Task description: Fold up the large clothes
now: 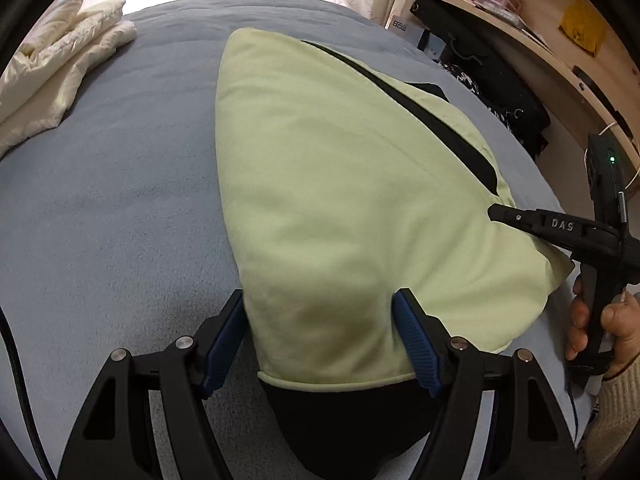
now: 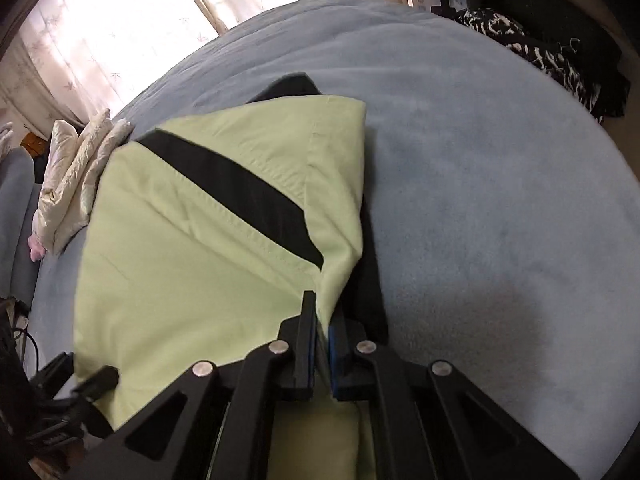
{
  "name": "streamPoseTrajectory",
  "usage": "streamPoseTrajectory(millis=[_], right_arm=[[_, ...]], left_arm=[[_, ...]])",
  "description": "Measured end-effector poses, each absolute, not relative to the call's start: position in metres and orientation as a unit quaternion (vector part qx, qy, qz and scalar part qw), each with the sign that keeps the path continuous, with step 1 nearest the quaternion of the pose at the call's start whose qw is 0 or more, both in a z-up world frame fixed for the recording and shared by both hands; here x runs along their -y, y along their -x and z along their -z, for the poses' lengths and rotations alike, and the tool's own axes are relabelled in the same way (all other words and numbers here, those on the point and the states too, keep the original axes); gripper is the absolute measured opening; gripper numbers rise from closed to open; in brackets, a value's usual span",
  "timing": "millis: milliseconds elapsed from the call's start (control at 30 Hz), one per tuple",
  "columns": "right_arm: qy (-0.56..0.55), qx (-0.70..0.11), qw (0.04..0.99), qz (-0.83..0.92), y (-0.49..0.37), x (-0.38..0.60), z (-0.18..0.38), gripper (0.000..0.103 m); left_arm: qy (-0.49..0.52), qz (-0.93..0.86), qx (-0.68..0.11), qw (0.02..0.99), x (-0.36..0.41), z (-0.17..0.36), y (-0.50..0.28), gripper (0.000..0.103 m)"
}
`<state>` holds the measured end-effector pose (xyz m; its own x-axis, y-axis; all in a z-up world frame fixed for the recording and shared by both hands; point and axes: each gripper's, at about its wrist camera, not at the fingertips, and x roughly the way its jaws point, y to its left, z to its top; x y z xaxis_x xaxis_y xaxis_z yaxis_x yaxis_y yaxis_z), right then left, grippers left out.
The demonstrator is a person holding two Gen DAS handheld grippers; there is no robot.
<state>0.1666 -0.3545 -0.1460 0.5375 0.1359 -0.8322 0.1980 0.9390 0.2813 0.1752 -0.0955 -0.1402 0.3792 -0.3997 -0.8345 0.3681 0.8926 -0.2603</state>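
Right gripper (image 2: 323, 320) pinched on green garment (image 2: 192, 264); left gripper (image 1: 320, 320) wide, straddling it.

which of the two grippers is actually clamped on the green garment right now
The right gripper: its fingers are pinched shut on the green garment at its edge. The left gripper is open, its fingers straddling the cloth.

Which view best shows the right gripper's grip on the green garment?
The right wrist view: the right gripper is shut on the green garment at its edge. The left wrist view shows it only side-on at that edge.
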Motion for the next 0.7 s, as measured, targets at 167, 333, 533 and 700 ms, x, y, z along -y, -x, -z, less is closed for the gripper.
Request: streamPoseTrajectory(millis=[167,333,533,700], right_arm=[[-0.290,-0.480,0.828,-0.022,-0.174,0.389,0.141,0.023],[-0.340,-0.454,0.824,-0.013,-0.194,0.411,0.132,0.043],[-0.330,-0.473,0.817,-0.006,-0.242,0.411,0.138,0.045],[-0.205,-0.481,0.852,0.024,-0.259,0.389,0.125,0.002]], left_arm=[[0.030,0.241,-0.521,0.818,0.091,0.137,-0.181,0.072],[0.055,0.249,-0.541,0.801,0.084,0.133,-0.199,0.072],[0.106,0.238,-0.549,0.794,0.079,0.135,-0.236,0.076],[0.106,0.225,-0.555,0.794,0.087,0.139,-0.254,0.077]])
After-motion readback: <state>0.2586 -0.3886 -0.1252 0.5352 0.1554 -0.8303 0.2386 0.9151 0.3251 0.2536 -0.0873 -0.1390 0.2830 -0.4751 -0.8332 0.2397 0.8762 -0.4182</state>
